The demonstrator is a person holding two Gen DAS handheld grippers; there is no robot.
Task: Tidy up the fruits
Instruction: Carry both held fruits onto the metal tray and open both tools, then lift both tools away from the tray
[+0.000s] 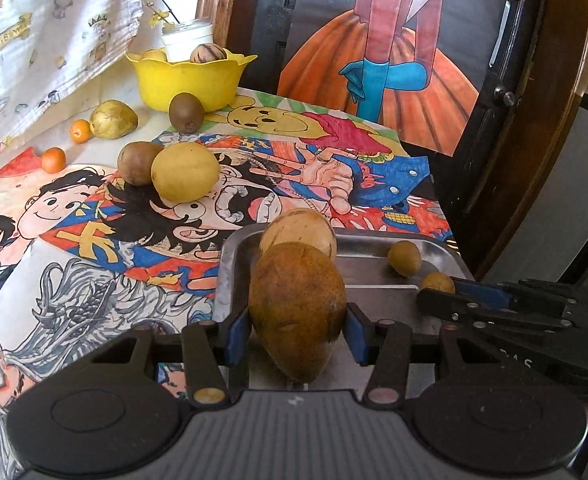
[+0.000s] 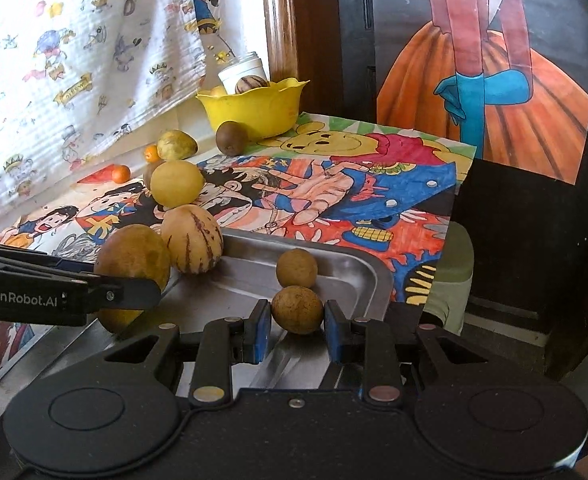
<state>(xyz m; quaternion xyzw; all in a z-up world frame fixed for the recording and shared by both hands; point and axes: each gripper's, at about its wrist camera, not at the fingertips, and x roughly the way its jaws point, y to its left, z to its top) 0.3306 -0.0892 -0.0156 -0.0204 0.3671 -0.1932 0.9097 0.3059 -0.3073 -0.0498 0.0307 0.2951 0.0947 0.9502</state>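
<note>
While the left gripper clamps a brown mango over the metal tray near its left edge, long axis running along the fingers, the right gripper brackets a small round fruit near the tray's right edge; whether its pads press it cannot be told.

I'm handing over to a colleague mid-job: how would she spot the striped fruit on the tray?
Find the shiny steel tray at the table's near edge. At its far left corner sits a pale yellow egg-shaped fruit, beside the large brown mango in the left gripper. It alone on the tray has thin purple stripes.
</note>
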